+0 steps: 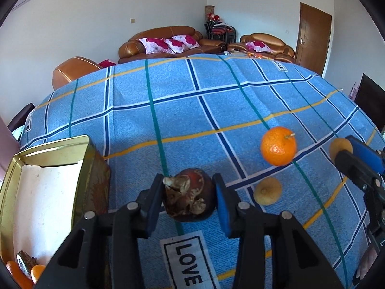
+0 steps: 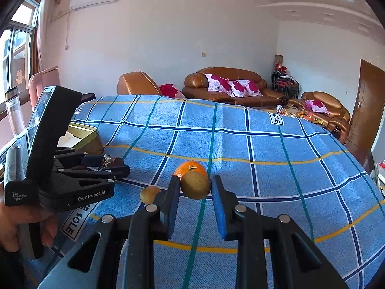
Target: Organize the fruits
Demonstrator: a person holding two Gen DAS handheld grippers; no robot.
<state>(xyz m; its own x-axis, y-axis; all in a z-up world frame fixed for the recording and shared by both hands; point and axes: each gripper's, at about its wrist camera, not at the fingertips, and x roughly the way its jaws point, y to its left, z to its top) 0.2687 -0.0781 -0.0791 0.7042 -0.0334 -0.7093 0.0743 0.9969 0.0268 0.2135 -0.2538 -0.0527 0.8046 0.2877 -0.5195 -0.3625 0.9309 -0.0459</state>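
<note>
On a blue plaid cloth before brown leather sofas, the left gripper clamps a dark mangosteen beside an open gold tin, the right gripper grips a kiwi, while a mandarin lies mid-cloth, broad bare fabric stretching beyond.

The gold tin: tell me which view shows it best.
Left wrist view: the gold tin sits close, open top and fruit inside visible. In the right wrist view only part of it shows, far off behind the left gripper.
</note>
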